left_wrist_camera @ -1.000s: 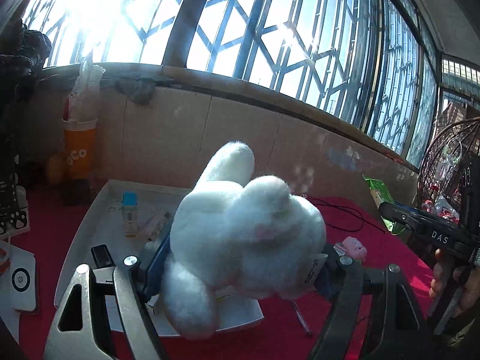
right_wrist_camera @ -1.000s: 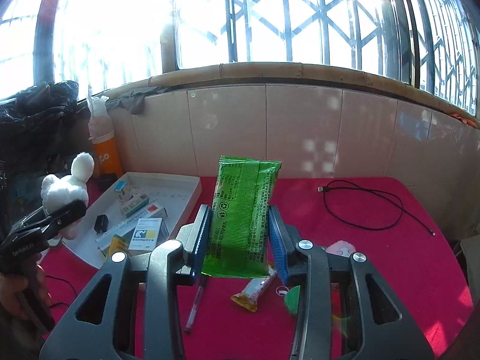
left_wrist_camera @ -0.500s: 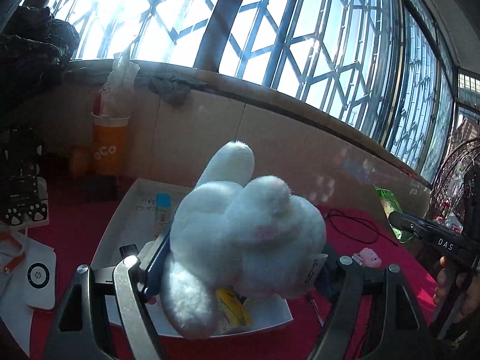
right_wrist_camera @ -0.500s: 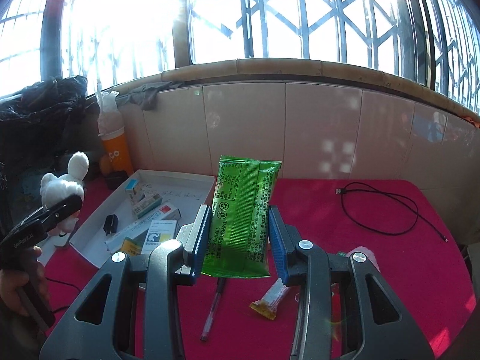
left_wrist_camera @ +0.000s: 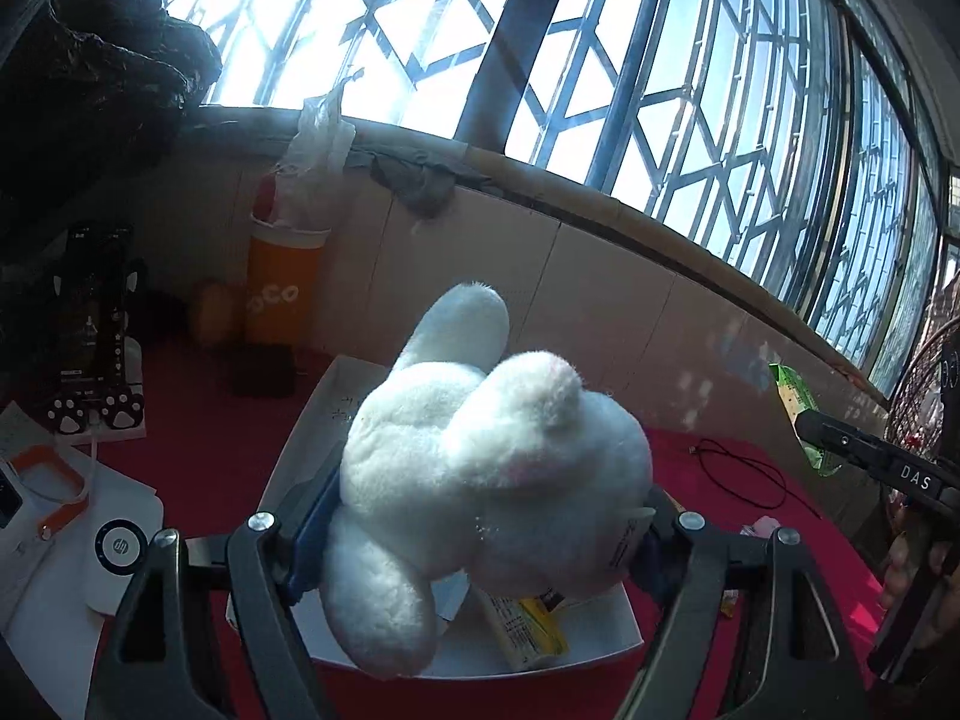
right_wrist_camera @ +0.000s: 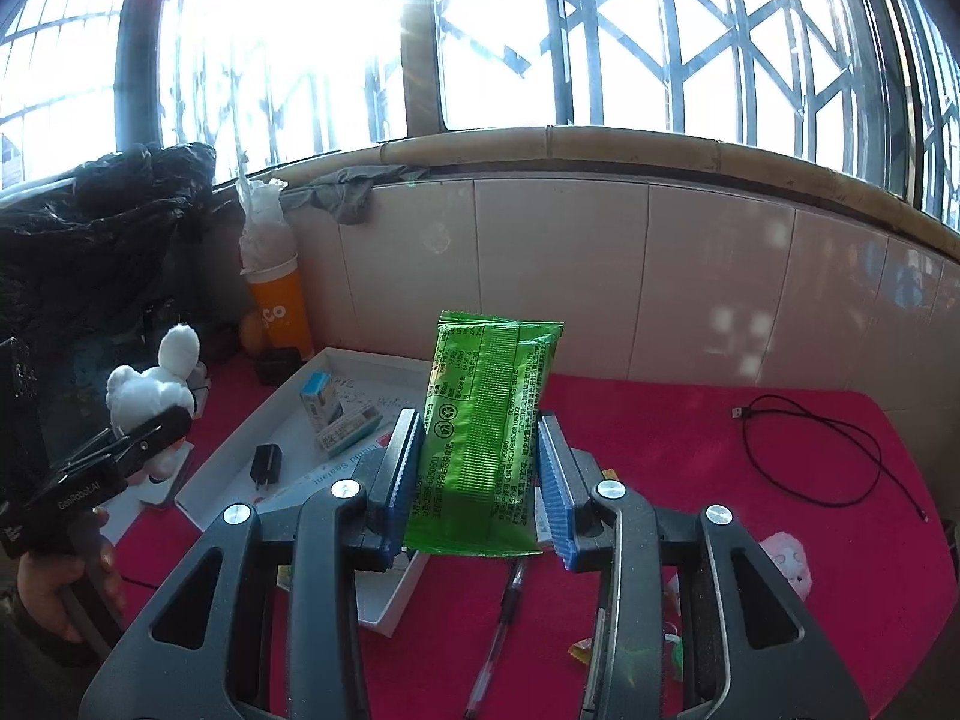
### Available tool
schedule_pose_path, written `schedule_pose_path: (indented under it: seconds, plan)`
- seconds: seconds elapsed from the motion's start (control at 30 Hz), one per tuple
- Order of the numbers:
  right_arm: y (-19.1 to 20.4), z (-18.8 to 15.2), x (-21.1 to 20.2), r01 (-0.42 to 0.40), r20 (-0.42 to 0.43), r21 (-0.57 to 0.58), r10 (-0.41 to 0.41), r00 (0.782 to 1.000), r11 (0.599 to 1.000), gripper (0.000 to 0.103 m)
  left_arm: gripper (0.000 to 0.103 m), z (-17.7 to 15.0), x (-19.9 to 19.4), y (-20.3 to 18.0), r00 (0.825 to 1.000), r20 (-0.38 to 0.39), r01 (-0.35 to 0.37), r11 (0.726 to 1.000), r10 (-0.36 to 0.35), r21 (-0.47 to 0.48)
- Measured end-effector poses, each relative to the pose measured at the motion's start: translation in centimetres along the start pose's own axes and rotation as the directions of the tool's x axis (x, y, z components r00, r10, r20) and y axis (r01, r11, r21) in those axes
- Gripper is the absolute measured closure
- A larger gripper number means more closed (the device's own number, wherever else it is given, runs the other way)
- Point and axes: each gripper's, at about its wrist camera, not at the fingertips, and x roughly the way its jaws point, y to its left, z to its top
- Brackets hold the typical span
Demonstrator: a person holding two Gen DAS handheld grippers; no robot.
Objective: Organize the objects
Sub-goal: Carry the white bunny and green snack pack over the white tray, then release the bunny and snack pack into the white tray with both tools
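A white plush rabbit [left_wrist_camera: 480,468] is clamped between the blue pads of the left gripper [left_wrist_camera: 474,534], held in the air above a shallow white tray [right_wrist_camera: 240,450]. The right gripper [right_wrist_camera: 480,468] is closed on one green foil snack packet [right_wrist_camera: 486,432], which stands upright between its pads, also off the surface and just right of the tray.

In the tray lie one black charger plug [right_wrist_camera: 266,465], one small blue-topped carton [right_wrist_camera: 321,399], a long pale box [right_wrist_camera: 351,427] beside it and a yellow packet [left_wrist_camera: 531,630] at the near end; further items there are hidden behind the grippers.

The tray rests on a red tablecloth [right_wrist_camera: 690,438]. On the cloth, right of the tray, are one pen [right_wrist_camera: 498,636], one coiled black cable [right_wrist_camera: 810,450] and one small pink toy [right_wrist_camera: 786,558]. One orange cup [right_wrist_camera: 279,312] stuffed with a plastic bag stands at the back against a wall of beige tiles [right_wrist_camera: 558,276]. Above it runs a ledge with one grey rag [right_wrist_camera: 342,195], then tall windows with diamond-pattern grilles [right_wrist_camera: 660,42], sunlit. A black bag [right_wrist_camera: 102,228] sits far left.
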Motion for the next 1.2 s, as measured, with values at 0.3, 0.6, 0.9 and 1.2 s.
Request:
schedule_pose_path:
  seconds: [0.3, 0.6, 0.9, 1.2]
  plan:
    - [3.3, 2.3, 3.0, -0.089, -0.024, -0.008, 0.089, 0.996, 0.996, 0.066, 0.024, 0.2, 0.6, 1.2, 0.999, -0.007, -0.032, 0.999, 0.032, 0.004]
    - [6.0, 2.4, 8.2, -0.162, -0.111, 0.011, 0.162, 0.981, 0.987, 0.066, 0.024, -0.2, 1.7, 2.2, 0.998, -0.032, -0.057, 0.998, 0.057, 0.003]
    - [7.9, 1.4, 13.2, -0.189, -0.189, 0.06, 0.197, 0.962, 0.98, 0.066, 0.024, 0.6, 3.5, 2.5, 0.995, -0.03, -0.095, 0.994, 0.097, 0.057]
    - [7.8, 1.3, 15.3, -0.166, -0.206, 0.11, 0.186, 0.961, 0.98, 0.066, 0.022, 0.9, 5.0, 3.0, 0.996, -0.051, -0.074, 0.996, 0.077, 0.043]
